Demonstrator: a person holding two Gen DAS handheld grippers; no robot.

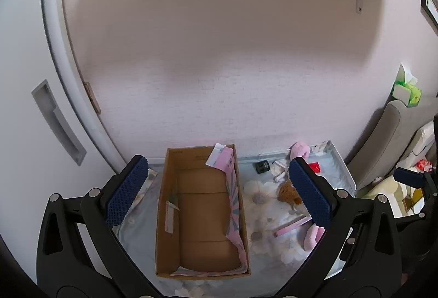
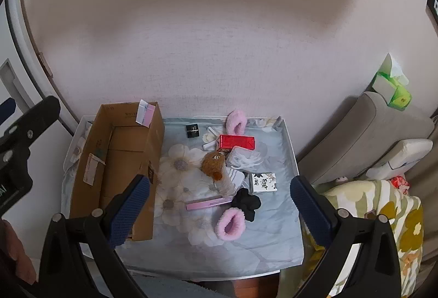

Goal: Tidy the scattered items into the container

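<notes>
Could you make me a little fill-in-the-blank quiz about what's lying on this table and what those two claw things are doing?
1. The cardboard box holds none of the scattered items yet; it stands to the ____ of them.
2. The carton behind the brown plush toy is ____ in colour.
3. Both the left gripper and the right gripper have jaws that are ____.

Missing words: left; red; open

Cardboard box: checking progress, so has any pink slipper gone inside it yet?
No. Both pink slippers lie on the cloth, outside the cardboard box.
</notes>
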